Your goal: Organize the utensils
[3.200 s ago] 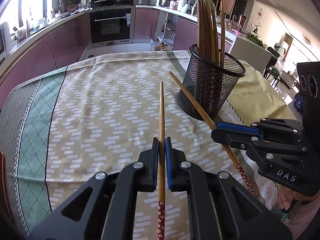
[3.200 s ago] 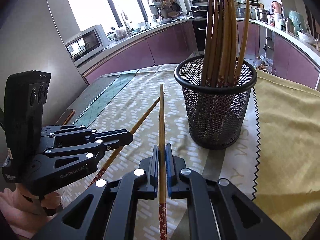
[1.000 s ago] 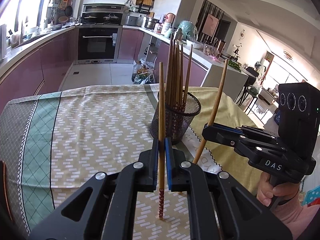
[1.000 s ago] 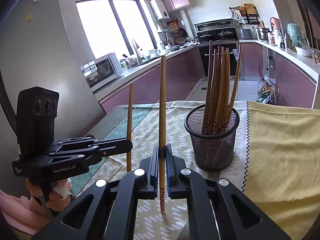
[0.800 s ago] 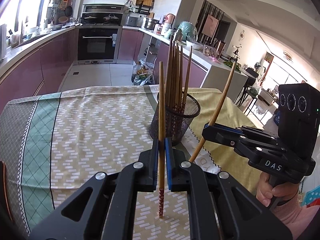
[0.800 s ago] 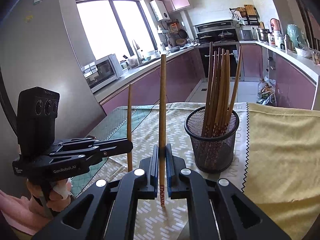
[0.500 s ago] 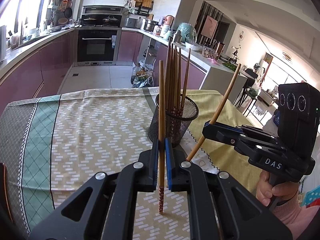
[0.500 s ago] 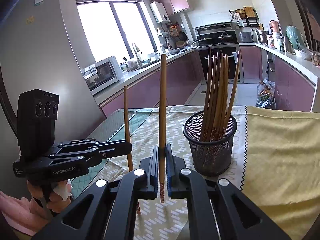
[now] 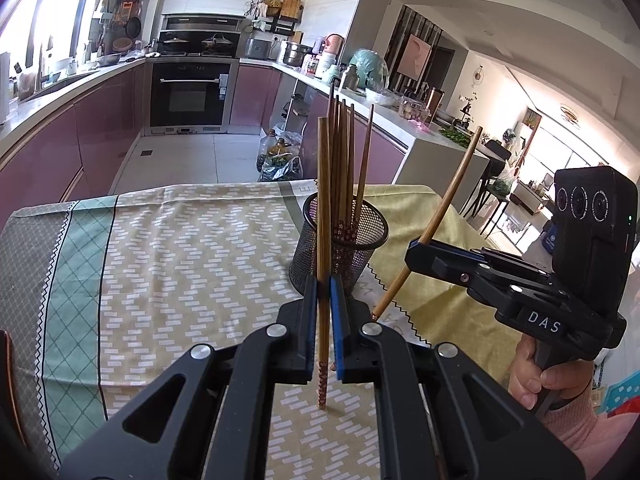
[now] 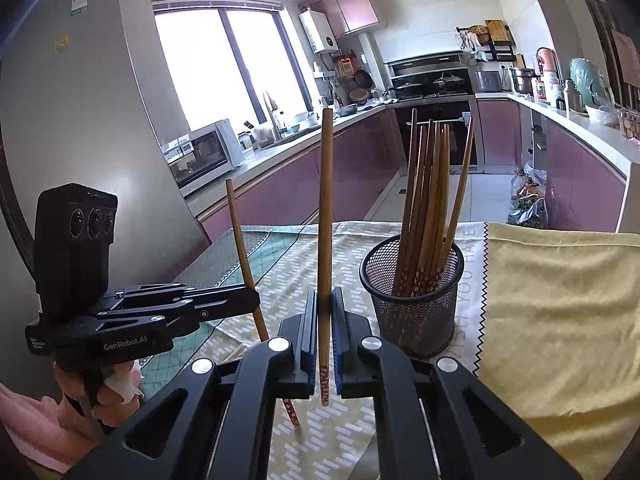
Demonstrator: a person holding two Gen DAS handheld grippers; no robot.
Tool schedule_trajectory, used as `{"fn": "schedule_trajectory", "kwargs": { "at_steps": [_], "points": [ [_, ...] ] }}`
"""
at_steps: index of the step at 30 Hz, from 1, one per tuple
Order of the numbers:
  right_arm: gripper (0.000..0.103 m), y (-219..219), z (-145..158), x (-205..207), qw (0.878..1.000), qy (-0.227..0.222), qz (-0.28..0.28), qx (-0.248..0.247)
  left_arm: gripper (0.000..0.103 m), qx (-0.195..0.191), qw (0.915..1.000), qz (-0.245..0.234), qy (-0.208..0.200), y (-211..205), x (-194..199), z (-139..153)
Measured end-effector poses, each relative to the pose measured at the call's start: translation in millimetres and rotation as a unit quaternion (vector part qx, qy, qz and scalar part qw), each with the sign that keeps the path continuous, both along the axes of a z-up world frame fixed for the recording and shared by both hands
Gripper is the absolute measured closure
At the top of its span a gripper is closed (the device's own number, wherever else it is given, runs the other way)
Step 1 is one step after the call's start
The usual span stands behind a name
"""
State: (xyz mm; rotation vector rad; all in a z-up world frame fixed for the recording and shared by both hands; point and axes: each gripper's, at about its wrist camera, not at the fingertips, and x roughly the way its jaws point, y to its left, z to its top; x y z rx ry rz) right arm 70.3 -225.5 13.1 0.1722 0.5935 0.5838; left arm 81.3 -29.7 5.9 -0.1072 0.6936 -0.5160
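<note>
1. We find the left gripper (image 9: 323, 312) closed on one wooden chopstick (image 9: 323, 208). This left chopstick stands nearly upright between the blue pads, its patterned end pointing down above the patterned tablecloth (image 9: 192, 264).
2. We find the right gripper (image 10: 324, 320) likewise clamped on a second chopstick (image 10: 325, 216), also nearly upright in the right wrist view, patterned end lowest.
3. In the left wrist view the right gripper (image 9: 416, 250) appears at the right, and its chopstick (image 9: 444, 208) leans, top end tilted to the right.
4. The black mesh holder (image 10: 412, 300) stands on the table, just beyond both grippers. It contains a bundle of chopsticks (image 10: 430, 200), patterned ends down.
5. Neither held chopstick is inside the holder; both are apart from its rim.
6. A yellow cloth (image 10: 560, 300) lies to the right of the holder.
7. A person's hand (image 9: 540, 376) grips the right gripper's handle.
</note>
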Motion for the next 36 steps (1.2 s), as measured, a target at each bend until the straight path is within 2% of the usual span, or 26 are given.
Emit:
{"fn": "schedule_trajectory", "kwargs": {
  "at_steps": [36],
  "points": [
    [0.097,-8.8,13.0,0.3,1.0,-0.018,-0.01,-0.003,0.096,0.007,0.9998,-0.012,-0.013,-10.7,4.6,11.9]
  ]
}}
